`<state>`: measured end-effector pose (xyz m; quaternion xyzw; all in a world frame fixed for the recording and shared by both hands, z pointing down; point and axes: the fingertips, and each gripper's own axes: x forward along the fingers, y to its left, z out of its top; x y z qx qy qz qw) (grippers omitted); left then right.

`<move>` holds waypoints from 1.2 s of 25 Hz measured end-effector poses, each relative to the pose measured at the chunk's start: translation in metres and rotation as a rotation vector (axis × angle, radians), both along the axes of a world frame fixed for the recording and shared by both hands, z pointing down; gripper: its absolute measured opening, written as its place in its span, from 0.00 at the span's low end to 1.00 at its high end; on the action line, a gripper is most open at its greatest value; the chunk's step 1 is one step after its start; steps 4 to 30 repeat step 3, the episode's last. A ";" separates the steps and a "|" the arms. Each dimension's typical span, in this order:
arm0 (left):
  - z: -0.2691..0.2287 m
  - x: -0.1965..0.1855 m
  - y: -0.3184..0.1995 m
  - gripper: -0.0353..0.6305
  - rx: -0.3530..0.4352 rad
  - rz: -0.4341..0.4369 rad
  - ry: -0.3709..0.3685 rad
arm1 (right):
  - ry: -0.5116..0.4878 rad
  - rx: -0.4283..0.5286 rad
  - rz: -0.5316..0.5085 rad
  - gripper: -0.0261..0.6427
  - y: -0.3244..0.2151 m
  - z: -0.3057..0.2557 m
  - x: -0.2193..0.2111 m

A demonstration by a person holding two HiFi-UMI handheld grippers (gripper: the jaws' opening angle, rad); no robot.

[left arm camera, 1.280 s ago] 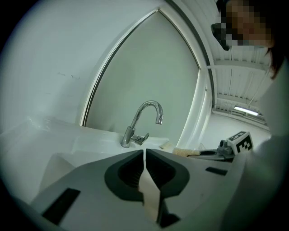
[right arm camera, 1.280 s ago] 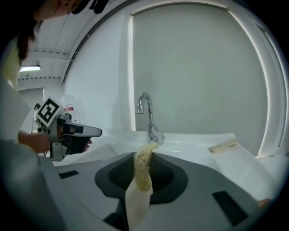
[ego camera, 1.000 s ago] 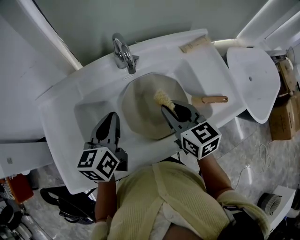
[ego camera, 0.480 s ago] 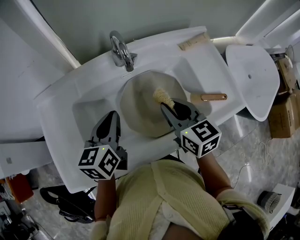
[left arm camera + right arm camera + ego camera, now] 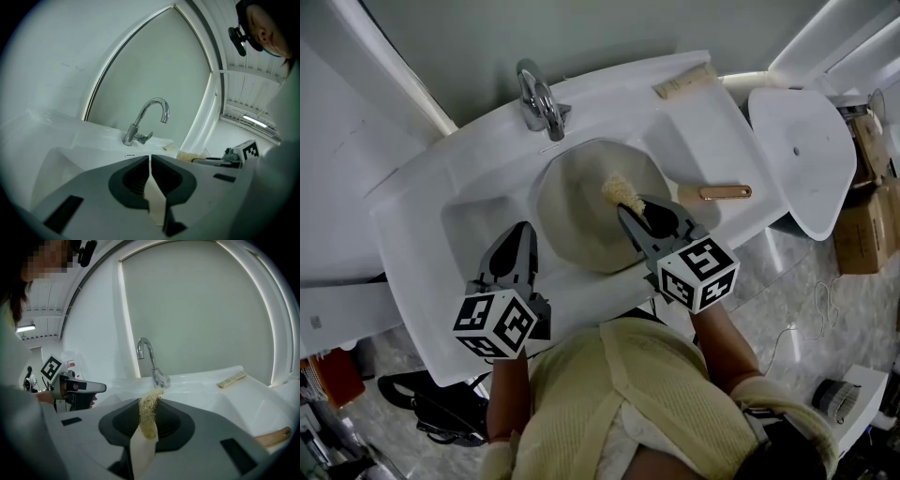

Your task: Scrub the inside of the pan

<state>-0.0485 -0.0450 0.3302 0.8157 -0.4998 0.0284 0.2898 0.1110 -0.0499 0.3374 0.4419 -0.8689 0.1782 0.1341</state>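
2 grippers in frame, 1 loaded. On the right gripper (image 5: pixel 630 217) the jaws are clamped on a loofah scrubber (image 5: pixel 621 191); the right gripper view shows the fibre pinched between them, tip poking forward. On the left gripper (image 5: pixel 517 236) the jaws are together with nothing in them. It's parked over the front-left edge of the sink (image 5: pixel 422 234), apart from the pan (image 5: pixel 577 220).

That pan sits in the basin below the faucet (image 5: pixel 539 98), handle (image 5: pixel 717 193) toward the sink's right edge. Scrubber tip is over the pan's inside, right of centre; can't tell if it touches.

My read: scrubbing barely begun at most. No suds, water or wiped tracks visible and the inner face looks evenly pale, so nothing counts as done. Left to do: centre, left side, walls. Nothing braces the pan, so it may slide under pressure.
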 end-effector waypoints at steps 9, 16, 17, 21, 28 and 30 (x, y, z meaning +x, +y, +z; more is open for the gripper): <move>0.001 -0.001 0.001 0.15 -0.005 0.004 0.001 | 0.000 -0.003 0.000 0.17 0.001 0.001 -0.001; 0.001 -0.001 0.001 0.15 -0.005 0.004 0.001 | 0.000 -0.003 0.000 0.17 0.001 0.001 -0.001; 0.001 -0.001 0.001 0.15 -0.005 0.004 0.001 | 0.000 -0.003 0.000 0.17 0.001 0.001 -0.001; 0.001 -0.001 0.001 0.15 -0.005 0.004 0.001 | 0.000 -0.003 0.000 0.17 0.001 0.001 -0.001; 0.001 -0.001 0.001 0.15 -0.005 0.004 0.001 | 0.000 -0.003 0.000 0.17 0.001 0.001 -0.001; 0.001 -0.001 0.001 0.15 -0.005 0.004 0.001 | 0.000 -0.003 0.000 0.17 0.001 0.001 -0.001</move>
